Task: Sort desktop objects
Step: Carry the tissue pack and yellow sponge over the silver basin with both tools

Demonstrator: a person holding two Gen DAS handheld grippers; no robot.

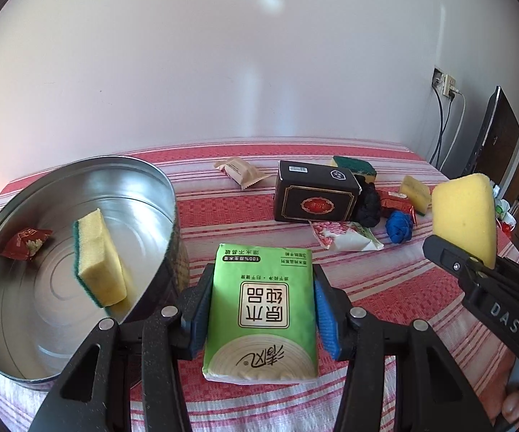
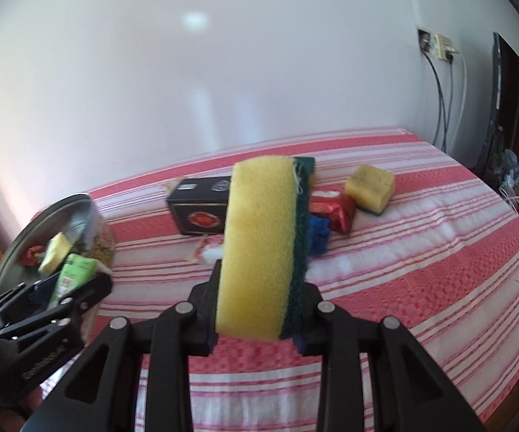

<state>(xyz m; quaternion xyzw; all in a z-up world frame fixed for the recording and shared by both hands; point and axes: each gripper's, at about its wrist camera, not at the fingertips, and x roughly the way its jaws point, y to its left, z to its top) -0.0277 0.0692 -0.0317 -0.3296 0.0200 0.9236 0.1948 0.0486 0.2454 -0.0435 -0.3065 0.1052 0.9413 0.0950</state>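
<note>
Nearest, a green tissue pack [image 1: 261, 315] is gripped between the jaws of the left gripper [image 1: 261, 309] just beside the metal tin [image 1: 144, 176], while a yellow sponge [image 2: 259, 248] is squeezed in the closed jaws of the right gripper [image 2: 257, 318]. The soft sponge could be lost if it slips during the carry. Farther off, the black box [image 1: 315, 194] and loose items on the striped surface [image 1: 403, 288] remain unsorted, and could be knocked by a low pass.

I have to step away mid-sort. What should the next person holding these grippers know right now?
Left gripper: shut on the green tissue pack, beside the round tin.
Right gripper: shut on a yellow-green sponge, lifted off the cloth.
Done: one sponge and a red candy lie in the tin.
Left: black box, blue knot, other sponges, wrappers.
</note>
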